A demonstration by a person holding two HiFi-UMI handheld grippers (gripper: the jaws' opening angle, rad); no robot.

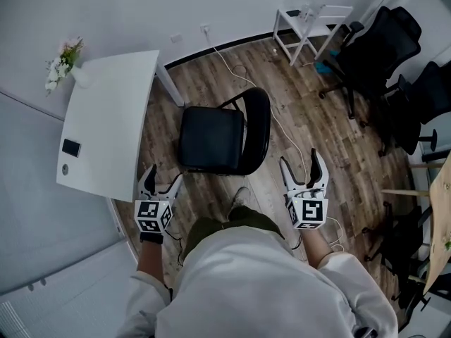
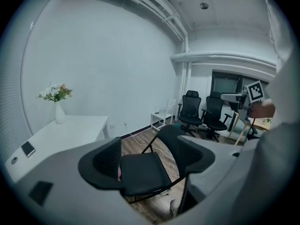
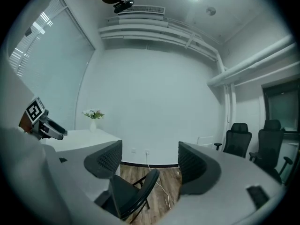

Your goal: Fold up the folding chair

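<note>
The black folding chair (image 1: 211, 141) stands unfolded on the wood floor just ahead of me, its seat level and its backrest (image 1: 258, 125) on the right side. My left gripper (image 1: 163, 179) is open near the seat's front left corner, apart from it. My right gripper (image 1: 299, 162) is open to the right of the backrest, also apart. In the left gripper view the chair seat (image 2: 143, 172) shows between the spread jaws of the left gripper (image 2: 150, 157), with nothing held. In the right gripper view the chair (image 3: 131, 193) sits low between the empty jaws of the right gripper (image 3: 150, 165).
A white table (image 1: 106, 118) with a flower vase (image 1: 63, 62) and a phone (image 1: 70, 147) stands close left of the chair. Black office chairs (image 1: 380, 48) and a white rack (image 1: 306, 23) fill the back right. A white cable (image 1: 282, 129) runs across the floor. A wooden table edge (image 1: 437, 210) is at right.
</note>
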